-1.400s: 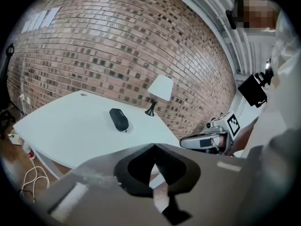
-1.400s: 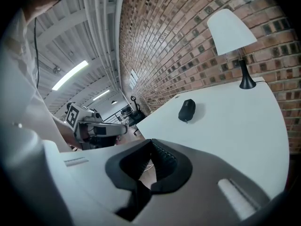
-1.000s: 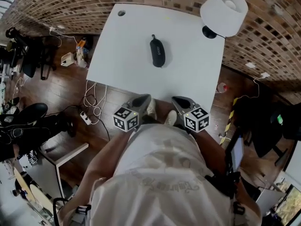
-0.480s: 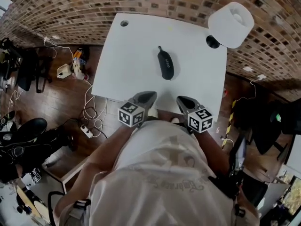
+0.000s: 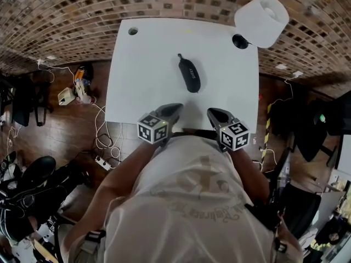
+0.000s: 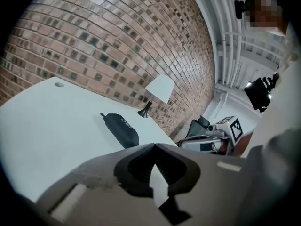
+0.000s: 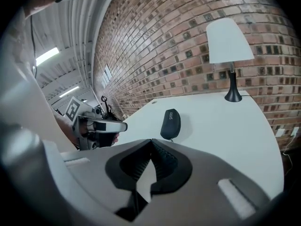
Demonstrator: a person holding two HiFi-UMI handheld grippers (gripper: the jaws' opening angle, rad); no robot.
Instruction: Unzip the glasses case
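You have one glasses case (image 5: 190,75), one lamp (image 5: 261,19) and one counter (image 5: 148,64) before you, and you hold two grippers: left gripper (image 5: 175,108), right gripper (image 5: 211,112).

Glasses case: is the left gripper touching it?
Apart. The head view shows bare table between the left gripper and the glasses case.

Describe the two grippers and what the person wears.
The left gripper and right gripper are both grey, wedge-shaped shells that taper to a point. Each carries a white cube printed with black square markers. Dark ribbed pads line the inside of the jaws. The person wears a light shirt with faint print across it.
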